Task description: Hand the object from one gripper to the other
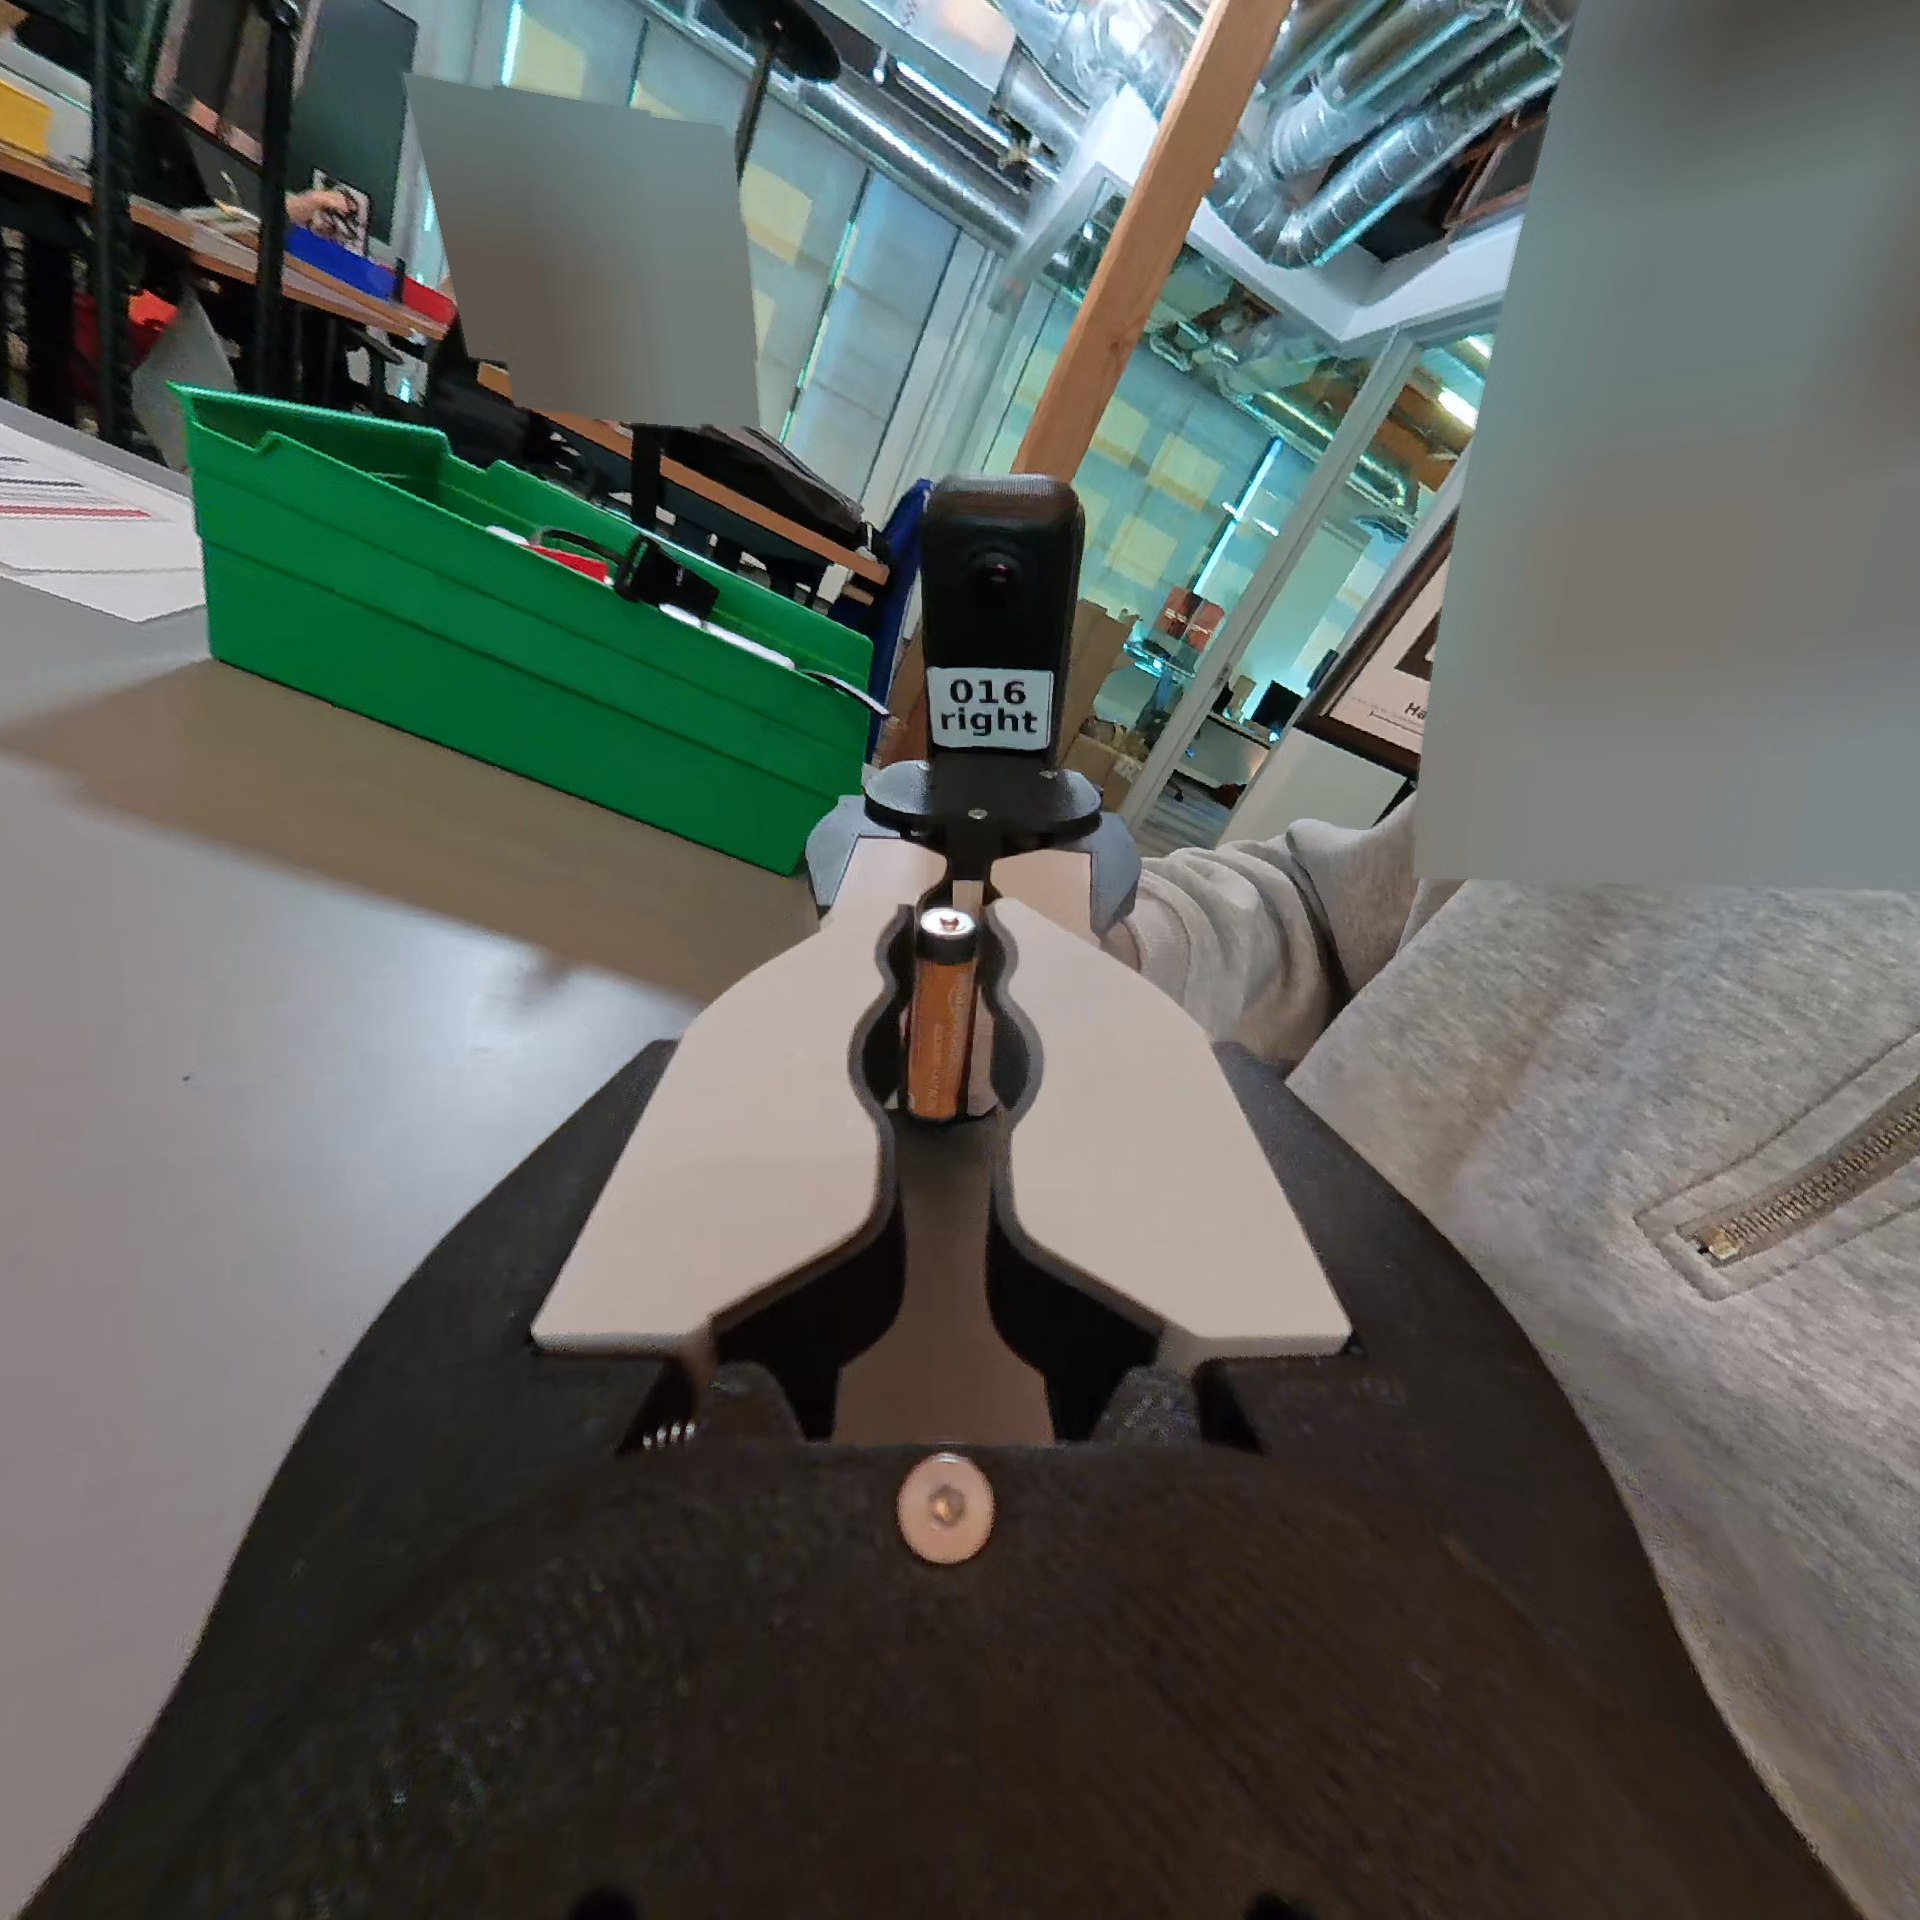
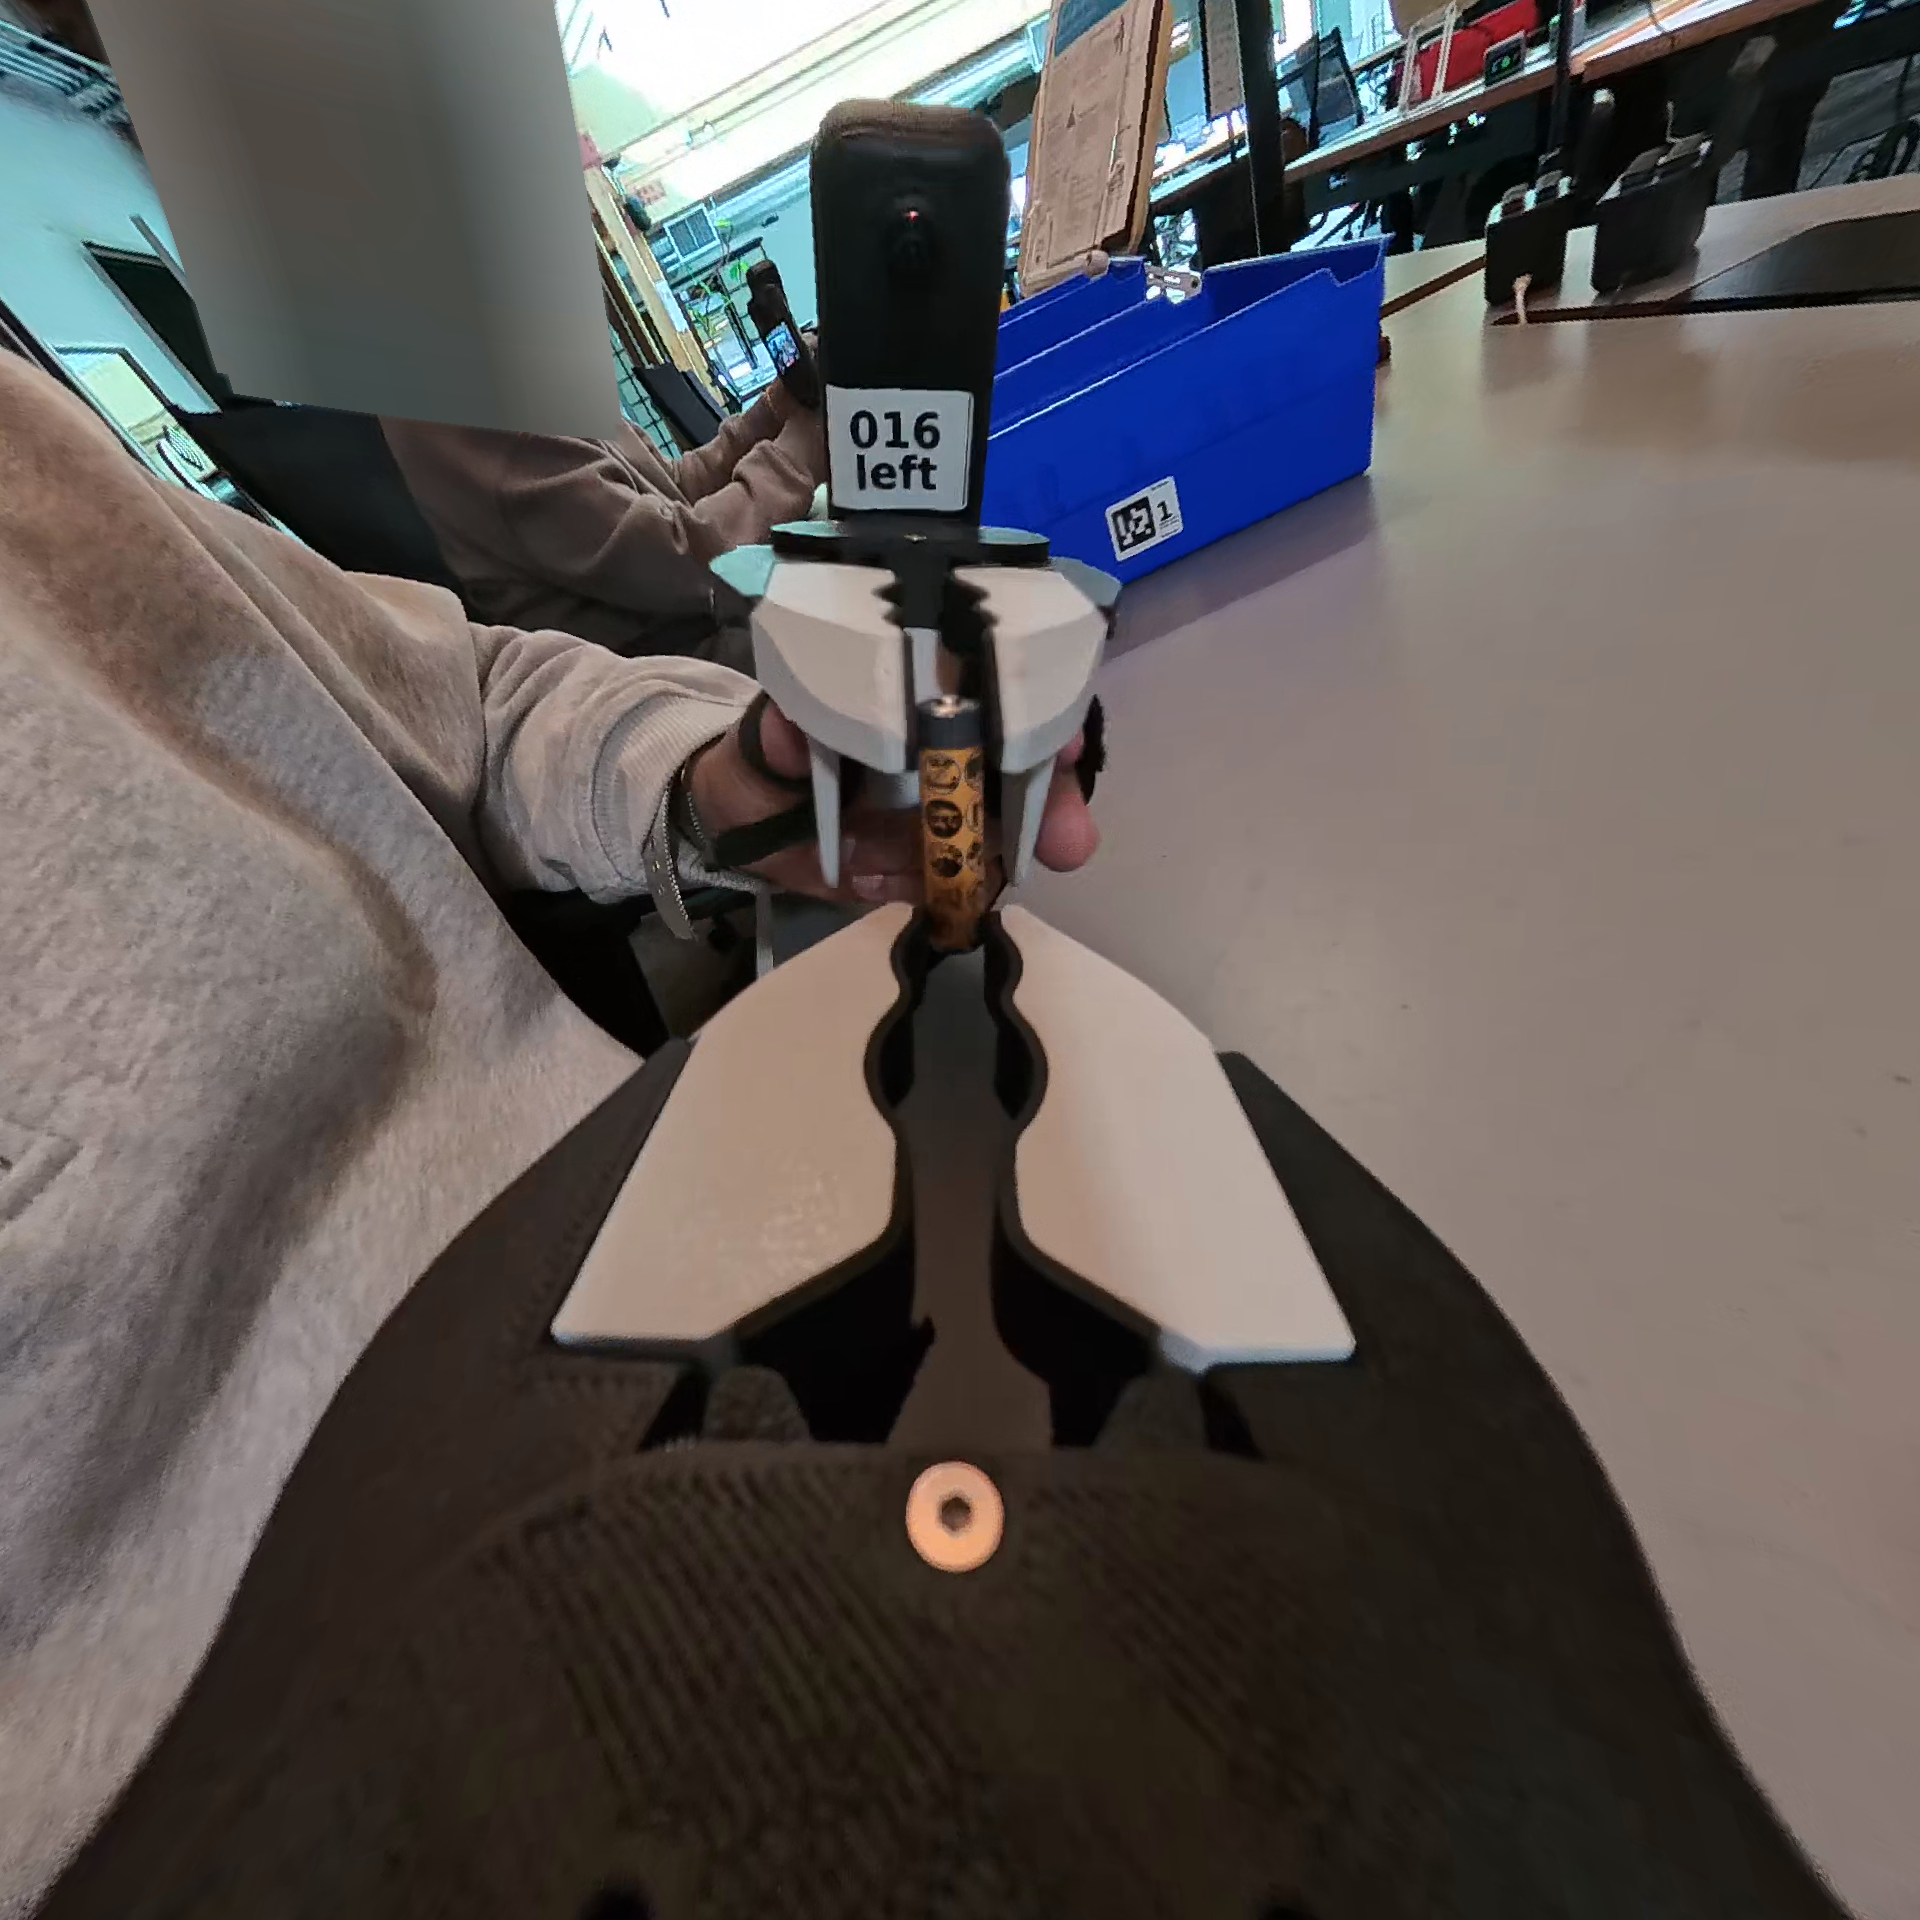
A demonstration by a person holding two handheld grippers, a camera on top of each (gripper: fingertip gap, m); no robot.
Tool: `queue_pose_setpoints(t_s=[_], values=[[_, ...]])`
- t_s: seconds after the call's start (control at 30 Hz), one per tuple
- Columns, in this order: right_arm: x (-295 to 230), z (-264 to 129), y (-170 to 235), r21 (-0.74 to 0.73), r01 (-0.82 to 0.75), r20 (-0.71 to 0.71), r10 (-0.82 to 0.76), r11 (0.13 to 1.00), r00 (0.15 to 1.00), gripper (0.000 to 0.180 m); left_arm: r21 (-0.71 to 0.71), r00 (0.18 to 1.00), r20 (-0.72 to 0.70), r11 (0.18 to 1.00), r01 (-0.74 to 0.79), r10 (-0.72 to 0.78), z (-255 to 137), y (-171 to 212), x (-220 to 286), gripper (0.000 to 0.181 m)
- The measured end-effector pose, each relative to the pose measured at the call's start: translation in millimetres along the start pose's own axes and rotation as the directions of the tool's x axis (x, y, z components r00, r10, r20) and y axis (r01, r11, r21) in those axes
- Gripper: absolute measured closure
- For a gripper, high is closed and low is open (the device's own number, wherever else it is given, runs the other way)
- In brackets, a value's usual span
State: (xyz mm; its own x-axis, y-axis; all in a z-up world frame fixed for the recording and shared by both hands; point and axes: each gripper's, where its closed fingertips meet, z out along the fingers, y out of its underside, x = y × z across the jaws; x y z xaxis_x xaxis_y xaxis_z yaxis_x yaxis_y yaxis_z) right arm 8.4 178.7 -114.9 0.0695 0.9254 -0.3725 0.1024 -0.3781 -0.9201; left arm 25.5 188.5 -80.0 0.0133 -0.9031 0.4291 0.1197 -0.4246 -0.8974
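Left claw (image 1: 943, 935): its two pale wavy-edged fingers are drawn in close on the small orange-and-black cylindrical battery (image 1: 940, 1023), which stands upright in the scallop near their tips.
Right claw (image 2: 951, 925): its fingers are nearly closed, their tips meeting the battery's (image 2: 951, 831) lower end; whether they actually pinch it I cannot tell.
Facing: the two claws meet tip to tip above the grey tabletop (image 1: 312, 1039).
Beyond the left claw: a green plastic bin (image 1: 499, 634) sits to its left.
Beyond the right claw: a blue plastic bin (image 2: 1195, 416) stands to its right.
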Motion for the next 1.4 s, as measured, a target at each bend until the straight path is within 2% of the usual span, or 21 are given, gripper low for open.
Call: queue_pose_setpoints(t_s=[0.13,0.23,0.33,0.6,0.73,0.83,0.93,1.03,1.1,1.27,1.4], values=[[-1,-1,-2,0.013,-0.006,0.009,0.006,1.000,1.000,0.166,-0.011,1.000,-0.001,1.000,-0.011,0.011,0,0,1,0.171],[6,-3,-8,0.063,-0.030,-0.018,0.031,0.998,0.999,0.145,0.008,1.000,-0.003,1.000,-0.001,0.001,-2,-3,1,0.171],[10,-7,-14,0.109,-0.022,-0.041,0.027,0.994,0.999,0.140,0.026,1.000,0.004,1.000,0.009,-0.010,-4,-5,-1,0.171],[2,-5,-18,0.127,-0.016,-0.010,0.018,0.992,1.000,0.147,0.006,1.000,-0.007,1.000,0.005,-0.005,0,0,1,0.171],[-2,-3,-17,0.122,-0.008,0.000,0.008,0.993,1.000,0.156,-0.010,1.000,-0.019,1.000,0.013,-0.013,3,4,2,0.171],[-4,-4,-17,0.121,-0.017,0.016,0.015,0.992,1.000,0.169,-0.015,1.000,-0.021,1.000,0.019,-0.020,3,5,1,0.171],[-3,-5,-17,0.118,-0.015,0.020,0.013,0.993,1.000,0.169,-0.025,0.997,-0.044,0.998,0.062,-0.063,5,8,2,0.170],[-1,-10,-24,0.155,-0.025,0.016,0.022,0.988,1.000,0.168,-0.008,0.989,-0.051,0.990,0.140,-0.140,6,7,-1,0.144],[3,-15,-28,0.177,-0.031,0.004,0.031,0.984,1.000,0.168,0.005,0.986,-0.051,0.987,0.161,-0.161,5,5,-3,0.141],[10,-22,-34,0.218,-0.067,0.002,0.068,0.974,0.998,0.168,-0.027,0.988,-0.043,0.989,0.144,-0.146,6,10,-3,0.143],[7,-21,-34,0.220,-0.070,0.014,0.069,0.973,0.998,0.168,-0.075,0.991,-0.038,0.989,0.126,-0.129,9,18,-2,0.152]])
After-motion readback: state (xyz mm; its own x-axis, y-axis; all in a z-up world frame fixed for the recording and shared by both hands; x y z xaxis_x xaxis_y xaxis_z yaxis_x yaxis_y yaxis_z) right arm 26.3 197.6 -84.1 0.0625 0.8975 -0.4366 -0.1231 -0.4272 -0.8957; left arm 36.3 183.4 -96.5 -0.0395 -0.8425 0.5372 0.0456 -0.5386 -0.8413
